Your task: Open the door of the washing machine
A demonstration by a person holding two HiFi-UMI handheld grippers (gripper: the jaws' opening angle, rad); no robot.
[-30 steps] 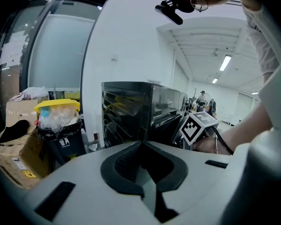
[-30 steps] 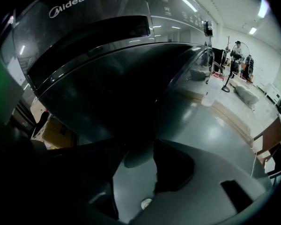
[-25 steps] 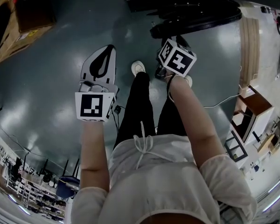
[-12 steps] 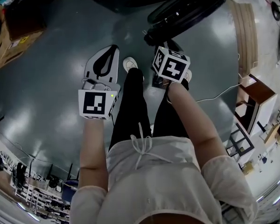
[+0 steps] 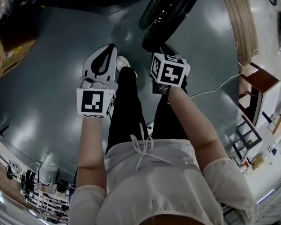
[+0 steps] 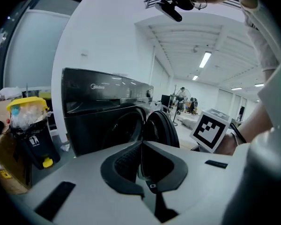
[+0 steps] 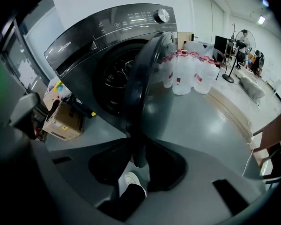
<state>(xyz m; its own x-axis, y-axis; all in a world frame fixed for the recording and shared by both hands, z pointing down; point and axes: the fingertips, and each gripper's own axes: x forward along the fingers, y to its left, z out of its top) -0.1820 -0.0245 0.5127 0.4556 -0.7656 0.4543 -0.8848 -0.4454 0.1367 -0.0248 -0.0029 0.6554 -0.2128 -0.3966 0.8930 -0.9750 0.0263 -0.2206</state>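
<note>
The dark washing machine (image 7: pixel 107 32) stands with its round door (image 7: pixel 145 78) swung wide open, edge-on in the right gripper view, and the drum (image 7: pixel 113 81) is exposed. The left gripper view shows the same machine (image 6: pixel 98 111) and open door (image 6: pixel 161 125) a step away. My left gripper (image 5: pixel 112 47) hangs over the floor with its tips together and nothing in it. My right gripper (image 7: pixel 138 149) points steeply down in front of the door. Its jaws are closing, a narrow gap remains, and nothing is between them. In the head view only its marker cube (image 5: pixel 168 70) shows.
A cardboard box (image 7: pixel 65 121) and a yellow-lidded bin (image 6: pixel 28 121) stand left of the machine. Several water jugs (image 7: pixel 187 74) stand to its right. The head view shows a wooden plank (image 5: pixel 243 18), a cable (image 5: pixel 215 90), a small cabinet (image 5: pixel 264 95) and the person's shoe (image 5: pixel 123 62).
The machine and its open door have slid toward the top edge of the head view as the person backs away. Both grippers have drawn back from the door together.
</note>
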